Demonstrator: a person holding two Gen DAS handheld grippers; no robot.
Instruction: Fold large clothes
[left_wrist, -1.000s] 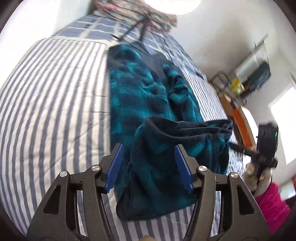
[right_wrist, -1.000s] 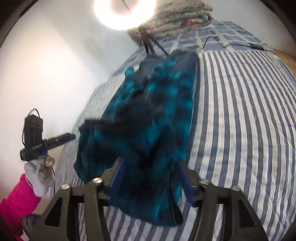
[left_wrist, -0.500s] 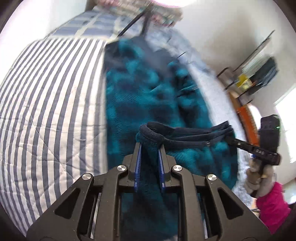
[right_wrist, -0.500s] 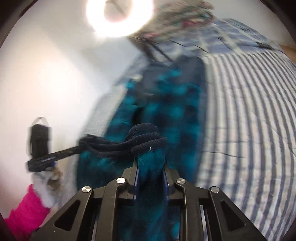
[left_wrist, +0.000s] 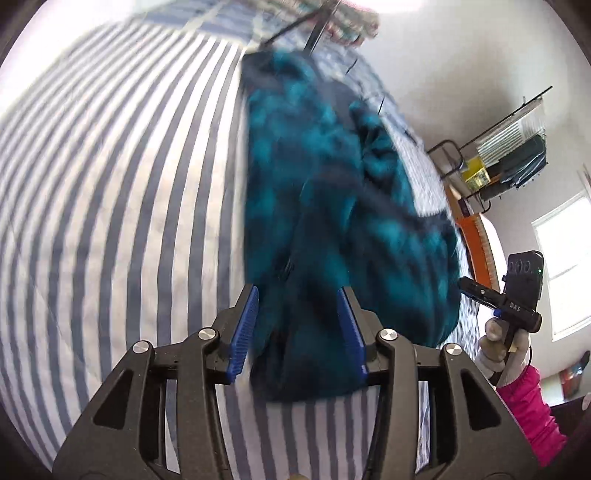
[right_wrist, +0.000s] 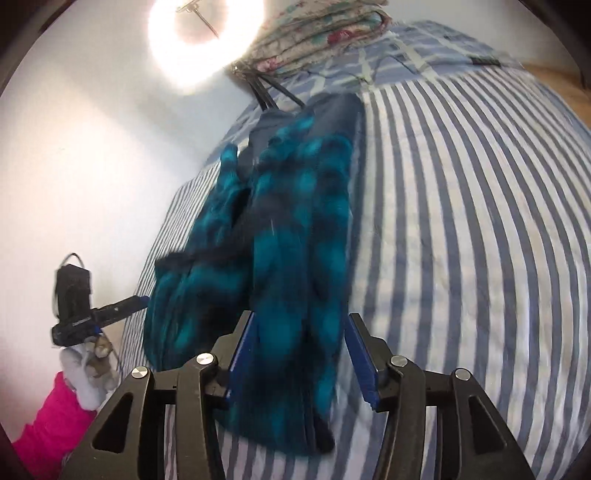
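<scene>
A teal and dark blue plaid fleece garment (left_wrist: 325, 206) lies lengthwise on a blue and white striped bedspread (left_wrist: 110, 221), its near end folded over. My left gripper (left_wrist: 299, 325) hovers over that near end with its jaws opening; the fleece lies between the blue pads without being pressed. In the right wrist view the same garment (right_wrist: 295, 236) runs away from my right gripper (right_wrist: 303, 354), whose jaws are also opening over the near edge, pads clear of the cloth. Each view shows the other gripper off to the side in a white-gloved hand with a pink sleeve (left_wrist: 532, 398).
A folded floral quilt (right_wrist: 317, 40) and black tripod legs (right_wrist: 269, 88) sit at the far end of the bed under a bright ring light (right_wrist: 199, 40). A metal rack with items (left_wrist: 509, 147) stands by the wall on the right.
Both grippers closed on the garment's near edge and lifted it half a second ago. Now both have opened and sunk a little, and the edge has dropped back onto the fleece.
</scene>
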